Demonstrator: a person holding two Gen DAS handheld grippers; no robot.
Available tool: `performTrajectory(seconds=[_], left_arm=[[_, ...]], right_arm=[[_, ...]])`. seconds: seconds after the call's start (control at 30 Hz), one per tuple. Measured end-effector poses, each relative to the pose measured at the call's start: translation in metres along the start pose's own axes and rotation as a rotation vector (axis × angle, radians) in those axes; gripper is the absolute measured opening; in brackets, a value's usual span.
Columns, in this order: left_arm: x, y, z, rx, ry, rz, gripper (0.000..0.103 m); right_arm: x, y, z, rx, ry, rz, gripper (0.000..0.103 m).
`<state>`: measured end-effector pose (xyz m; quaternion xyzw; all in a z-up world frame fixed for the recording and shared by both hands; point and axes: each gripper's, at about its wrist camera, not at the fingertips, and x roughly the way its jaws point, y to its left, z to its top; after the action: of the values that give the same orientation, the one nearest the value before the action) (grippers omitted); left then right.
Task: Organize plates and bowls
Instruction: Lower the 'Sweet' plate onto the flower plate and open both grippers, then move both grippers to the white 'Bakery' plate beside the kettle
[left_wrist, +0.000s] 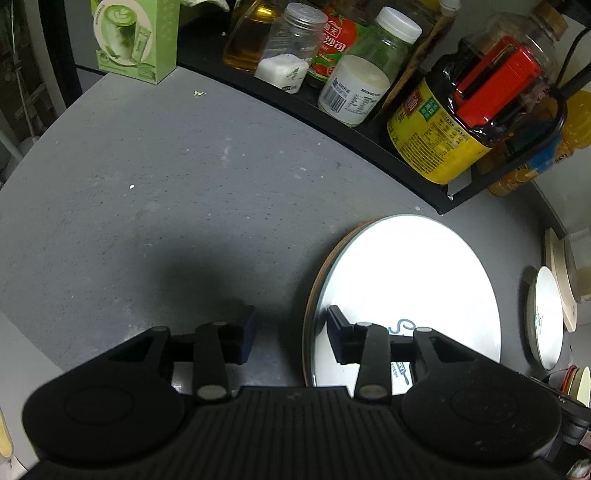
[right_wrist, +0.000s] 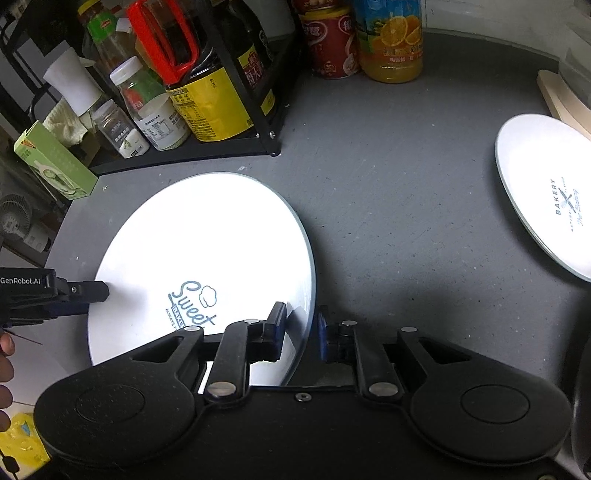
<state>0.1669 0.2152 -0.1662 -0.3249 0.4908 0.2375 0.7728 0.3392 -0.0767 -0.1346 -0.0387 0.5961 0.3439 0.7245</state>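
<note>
While a large white plate (right_wrist: 199, 251) with blue "Sweet" lettering lies flat on the grey counter (right_wrist: 388, 177), the right gripper (right_wrist: 301, 328) straddles its near right rim, one finger over the plate's face and the other outside the edge; its jaws stand a little apart, and I cannot tell whether the pads touch the rim. From the left wrist view, the left gripper (left_wrist: 291, 332) hangs spread wide with nothing between its fingers, its right finger above the plate's left part and its left finger over bare counter. A second white plate (right_wrist: 550, 199), marked "Bakery", rests well apart to the right, beside a pale wooden board (right_wrist: 561, 99). Behind the large plate, a black rack (left_wrist: 369, 136) holds bottles and jars, with a green box (left_wrist: 136, 37) further left
</note>
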Motion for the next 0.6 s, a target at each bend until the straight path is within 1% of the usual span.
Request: performTrajectory(seconds=[0.07,0.13,0.17,0.23,0.27,0.3,0.33,0.37,0.4,0.43,0.47,0.5,0.53,0.6], left_arm=[[-0.003,-0.005,0.001,0.017,-0.001,0.026,0.039],[-0.008,-0.01,0.002,0.041,-0.007,0.043,0.039],[-0.01,-0.012,0.004,0.045,-0.004,0.036,0.039],[-0.015,-0.018,0.008,0.048,0.005,0.018,0.039],[-0.017,-0.022,0.01,0.056,0.004,0.012,0.04],[-0.02,-0.026,0.011,0.069,0.001,0.009,0.042],[-0.022,-0.032,0.011,0.083,0.0,0.008,0.044],[-0.024,-0.036,0.011,0.092,0.001,0.008,0.051],[-0.026,-0.042,0.012,0.099,0.001,0.008,0.057],[-0.028,-0.047,0.012,0.107,-0.002,0.004,0.06],[-0.029,-0.053,0.012,0.115,-0.004,0.0,0.066],[-0.031,-0.059,0.011,0.126,-0.006,-0.003,0.071],[-0.031,-0.064,0.01,0.136,-0.006,-0.006,0.073],[-0.031,-0.077,0.009,0.162,-0.001,-0.015,0.077]], right_arm=[[-0.007,-0.001,0.001,0.014,-0.013,0.002,0.018],[-0.016,-0.004,0.003,0.026,-0.022,0.031,0.028],[-0.02,-0.005,0.005,0.028,-0.027,0.041,0.03],[-0.03,-0.008,0.008,0.028,-0.048,0.05,0.042],[-0.034,-0.01,0.008,0.033,-0.058,0.052,0.046],[-0.038,-0.012,0.009,0.041,-0.067,0.057,0.05],[-0.042,-0.014,0.009,0.048,-0.073,0.062,0.051],[-0.045,-0.015,0.009,0.056,-0.078,0.066,0.053],[-0.049,-0.017,0.009,0.065,-0.084,0.063,0.06],[-0.053,-0.018,0.009,0.07,-0.092,0.06,0.068],[-0.058,-0.019,0.009,0.074,-0.104,0.058,0.072],[-0.061,-0.02,0.009,0.077,-0.113,0.055,0.078],[-0.064,-0.021,0.009,0.079,-0.121,0.051,0.082],[-0.071,-0.024,0.011,0.081,-0.133,0.041,0.086]])
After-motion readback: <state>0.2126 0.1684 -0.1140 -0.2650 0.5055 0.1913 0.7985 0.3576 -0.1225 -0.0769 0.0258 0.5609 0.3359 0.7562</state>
